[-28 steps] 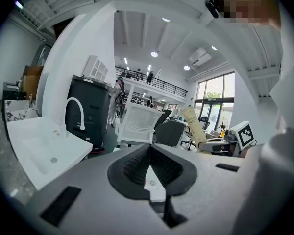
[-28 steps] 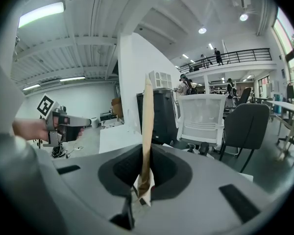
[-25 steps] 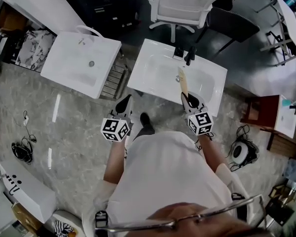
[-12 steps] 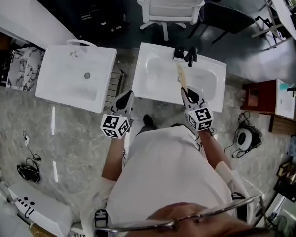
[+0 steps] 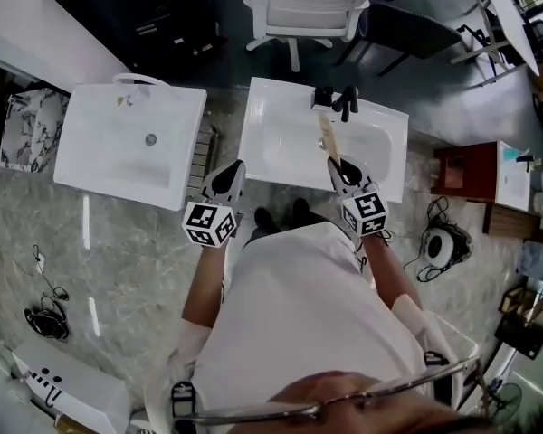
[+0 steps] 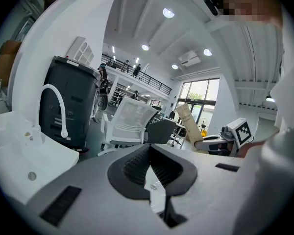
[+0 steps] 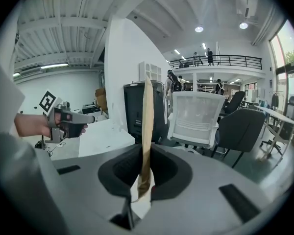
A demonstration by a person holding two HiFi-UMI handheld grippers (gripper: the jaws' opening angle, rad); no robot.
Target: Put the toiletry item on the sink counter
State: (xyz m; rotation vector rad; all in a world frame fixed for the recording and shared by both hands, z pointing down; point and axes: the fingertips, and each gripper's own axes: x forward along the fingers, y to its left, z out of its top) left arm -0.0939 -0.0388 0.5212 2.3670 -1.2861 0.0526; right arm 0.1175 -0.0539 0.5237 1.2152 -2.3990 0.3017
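The toiletry item (image 5: 328, 141) is a long, flat tan pack. My right gripper (image 5: 338, 165) is shut on its lower end and holds it up over the basin of the right-hand white sink (image 5: 395, 155), pointing toward the black faucet (image 5: 344, 100). In the right gripper view the pack (image 7: 147, 126) stands upright, pinched between the pads of the right gripper (image 7: 145, 173). My left gripper (image 5: 233, 174) hangs by the sink's front left corner. In its own view the left gripper (image 6: 150, 168) has its jaws together with nothing in them. The pack (image 6: 186, 124) shows there at the right.
A second white sink (image 5: 81, 165) with a white faucet (image 6: 56, 106) stands to the left, with a metal rack between the two. Behind the sinks are a white office chair (image 5: 299, 7) and a dark one. A red-brown cabinet (image 5: 466, 174) stands at the right, with cables on the floor.
The head view has drifted, so the sinks sit a little further left and higher. The right gripper keeps its hold on the pack over the basin. The left gripper stays shut.
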